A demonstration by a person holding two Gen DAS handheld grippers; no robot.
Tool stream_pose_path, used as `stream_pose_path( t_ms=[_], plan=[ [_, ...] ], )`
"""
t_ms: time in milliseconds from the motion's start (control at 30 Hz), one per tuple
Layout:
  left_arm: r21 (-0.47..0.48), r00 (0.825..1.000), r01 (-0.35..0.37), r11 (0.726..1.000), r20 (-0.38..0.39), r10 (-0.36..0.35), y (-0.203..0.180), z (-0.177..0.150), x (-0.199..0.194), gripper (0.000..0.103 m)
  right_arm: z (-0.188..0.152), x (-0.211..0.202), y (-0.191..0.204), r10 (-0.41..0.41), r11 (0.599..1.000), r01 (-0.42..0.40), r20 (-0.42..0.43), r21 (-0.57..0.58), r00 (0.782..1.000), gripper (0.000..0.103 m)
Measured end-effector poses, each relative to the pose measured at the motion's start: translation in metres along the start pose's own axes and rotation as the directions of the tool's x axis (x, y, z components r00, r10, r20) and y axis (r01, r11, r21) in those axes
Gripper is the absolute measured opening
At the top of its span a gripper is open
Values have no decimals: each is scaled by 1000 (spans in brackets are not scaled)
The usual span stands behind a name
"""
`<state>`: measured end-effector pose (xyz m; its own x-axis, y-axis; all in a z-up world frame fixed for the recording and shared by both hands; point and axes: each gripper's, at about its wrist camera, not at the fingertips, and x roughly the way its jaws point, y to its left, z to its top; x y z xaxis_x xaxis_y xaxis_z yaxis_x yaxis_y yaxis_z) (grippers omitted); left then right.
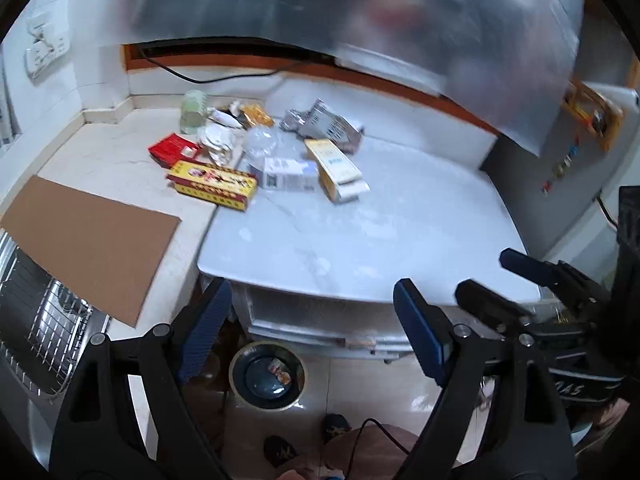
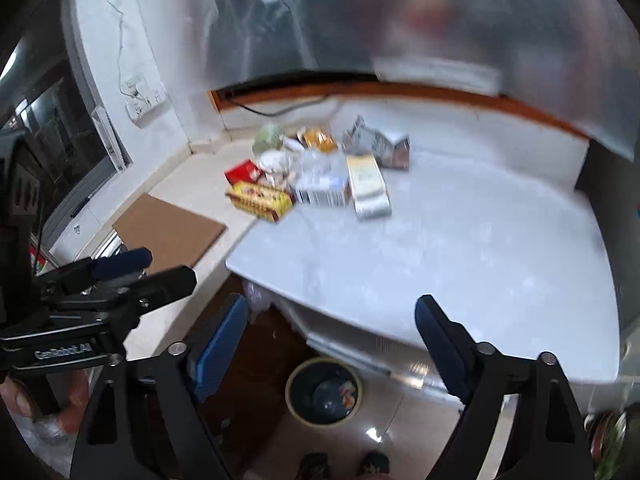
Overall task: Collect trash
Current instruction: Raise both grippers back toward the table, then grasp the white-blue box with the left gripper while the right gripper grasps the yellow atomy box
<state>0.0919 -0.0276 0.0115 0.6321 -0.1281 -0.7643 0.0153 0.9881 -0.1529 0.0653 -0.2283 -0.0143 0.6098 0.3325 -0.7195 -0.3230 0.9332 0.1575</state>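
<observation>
A pile of trash lies at the back of the white table (image 1: 400, 232): a yellow-red box (image 1: 212, 184), a red box (image 1: 174, 149), a white-blue box (image 1: 286, 174), a yellow-white carton (image 1: 334, 168), a silver carton (image 1: 330, 124), crumpled paper (image 1: 218, 140) and clear plastic (image 1: 262, 142). The pile also shows in the right wrist view, with the yellow-red box (image 2: 260, 199) nearest. A round bin (image 1: 267, 376) with some scraps stands on the floor under the table edge; it also shows in the right wrist view (image 2: 324, 392). My left gripper (image 1: 312, 320) is open and empty above the bin. My right gripper (image 2: 332, 332) is open and empty beside it.
A brown cardboard sheet (image 1: 92, 240) lies on the beige counter at left, by a wire rack (image 1: 36, 320) over the sink. A pale green jar (image 1: 194, 112) stands behind the pile. A black cable (image 1: 180, 74) runs along the back wall. A fridge (image 1: 560, 184) stands at right.
</observation>
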Motion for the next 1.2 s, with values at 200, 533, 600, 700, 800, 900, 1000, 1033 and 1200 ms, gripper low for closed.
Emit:
stream_pose_path(
  t_ms=[200, 533, 600, 700, 800, 900, 1000, 1033, 1200],
  plan=[
    [-48, 998, -60, 997, -1, 60, 2, 23, 16, 81, 56, 39, -18, -4, 1000, 2, -48, -27, 999, 89],
    [-251, 983, -183, 951, -70, 171, 0, 81, 97, 81, 133, 206, -55, 49, 983, -81, -193, -163, 980, 88],
    [-283, 976, -215, 935, -86, 198, -1, 92, 117, 81, 140, 235, -56, 58, 978, -101, -225, -185, 973, 86],
    [-328, 971, -235, 915, -121, 206, 0, 102, 142, 81, 146, 278, -57, 50, 967, -115, -277, -225, 959, 78],
    [-368, 967, -247, 896, -157, 202, 2, 112, 170, 81, 145, 310, -60, 56, 959, -146, -340, -245, 939, 68],
    [-390, 962, -260, 883, -181, 204, 4, 120, 193, 81, 140, 327, -65, 45, 951, -151, -362, -269, 931, 60],
    [-417, 959, -267, 869, -203, 197, 6, 126, 216, 81, 142, 333, -76, 77, 948, -181, -360, -263, 930, 59],
    [-425, 958, -269, 864, -208, 196, 7, 129, 222, 81, 144, 336, -80, 83, 947, -186, -360, -263, 929, 58],
    [-478, 948, -301, 825, -241, 206, 15, 141, 258, 81, 153, 337, -94, 98, 942, -199, -343, -272, 934, 58]
  ],
)
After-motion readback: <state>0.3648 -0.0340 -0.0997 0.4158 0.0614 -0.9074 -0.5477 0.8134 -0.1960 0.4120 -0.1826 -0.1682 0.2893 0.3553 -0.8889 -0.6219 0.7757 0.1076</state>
